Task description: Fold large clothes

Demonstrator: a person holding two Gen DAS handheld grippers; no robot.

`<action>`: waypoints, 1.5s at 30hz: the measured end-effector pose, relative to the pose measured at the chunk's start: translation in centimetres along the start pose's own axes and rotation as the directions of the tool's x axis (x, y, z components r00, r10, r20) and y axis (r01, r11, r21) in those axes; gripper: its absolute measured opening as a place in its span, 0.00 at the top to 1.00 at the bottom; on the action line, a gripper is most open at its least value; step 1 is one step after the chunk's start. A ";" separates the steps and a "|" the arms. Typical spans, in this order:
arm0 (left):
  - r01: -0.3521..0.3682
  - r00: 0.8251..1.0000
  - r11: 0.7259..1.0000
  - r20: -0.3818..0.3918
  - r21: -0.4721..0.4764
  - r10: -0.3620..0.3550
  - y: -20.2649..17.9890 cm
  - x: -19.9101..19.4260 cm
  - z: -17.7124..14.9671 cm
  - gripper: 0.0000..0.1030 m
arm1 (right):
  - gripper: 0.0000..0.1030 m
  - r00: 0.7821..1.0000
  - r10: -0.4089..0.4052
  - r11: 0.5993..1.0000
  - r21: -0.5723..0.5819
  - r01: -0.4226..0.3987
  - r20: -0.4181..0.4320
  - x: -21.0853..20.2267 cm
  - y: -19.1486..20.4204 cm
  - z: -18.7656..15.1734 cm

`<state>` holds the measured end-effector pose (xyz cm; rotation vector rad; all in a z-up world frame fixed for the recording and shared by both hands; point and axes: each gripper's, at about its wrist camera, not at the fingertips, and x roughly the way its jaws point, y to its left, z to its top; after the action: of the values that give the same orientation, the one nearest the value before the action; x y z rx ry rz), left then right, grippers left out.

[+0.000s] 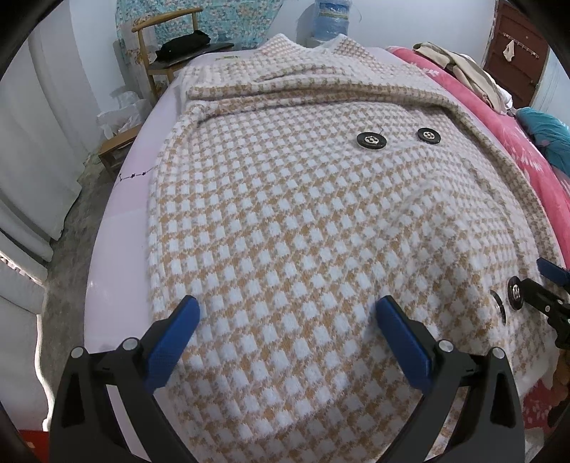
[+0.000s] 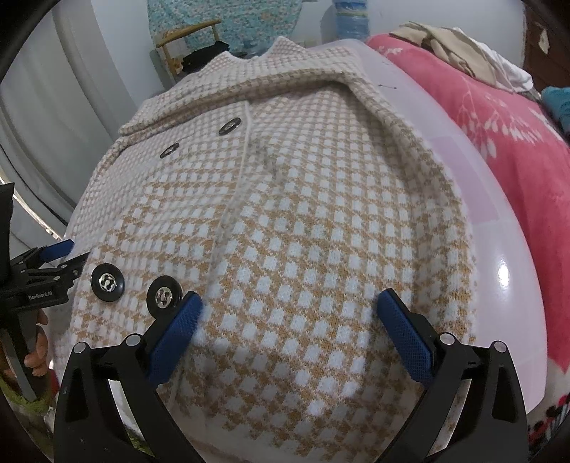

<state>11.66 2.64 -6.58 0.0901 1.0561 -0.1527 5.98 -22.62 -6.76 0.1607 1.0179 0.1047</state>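
Note:
A large tan-and-white houndstooth coat (image 1: 285, 199) lies flat on a pale pink surface (image 1: 124, 228), collar at the far end and sleeves folded across the chest. It has black round buttons (image 1: 371, 139). My left gripper (image 1: 286, 306) hovers open over the near left part of the coat, with only flat fabric under its blue pads. My right gripper (image 2: 290, 301) is open over the near right part of the coat (image 2: 302, 213), just right of two buttons (image 2: 164, 295). Each gripper shows in the other's view: right gripper (image 1: 548, 285), left gripper (image 2: 53, 256).
A pink flowered blanket (image 2: 516, 149) lies to the right, with a pile of clothes (image 1: 463, 71) on it. A wooden chair (image 1: 167, 42) holding a dark item and a water bottle (image 1: 331, 17) stand beyond the far end. White panels (image 1: 35, 160) and grey floor are on the left.

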 end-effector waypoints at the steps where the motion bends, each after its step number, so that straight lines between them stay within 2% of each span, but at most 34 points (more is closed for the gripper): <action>1: 0.000 1.000 1.000 0.002 0.000 0.000 0.0 0.0 0.0 0.05 | 0.08 1.000 0.001 1.000 -0.002 -0.001 0.001 0.0 -0.2 0.0; 10: -0.005 1.000 1.000 -0.018 -0.012 0.004 0.0 0.0 0.2 0.05 | 0.08 1.000 0.000 1.000 -0.005 0.000 0.002 -0.1 -0.2 -0.1; 45: -0.011 1.000 1.000 -0.006 -0.016 0.011 0.0 0.0 0.0 0.05 | 0.08 1.000 -0.009 1.000 0.008 0.010 -0.019 0.1 0.0 0.1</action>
<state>11.66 2.64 -6.54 0.0817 1.0627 -0.1340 6.12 -22.64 -6.79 0.1629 1.0375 0.0935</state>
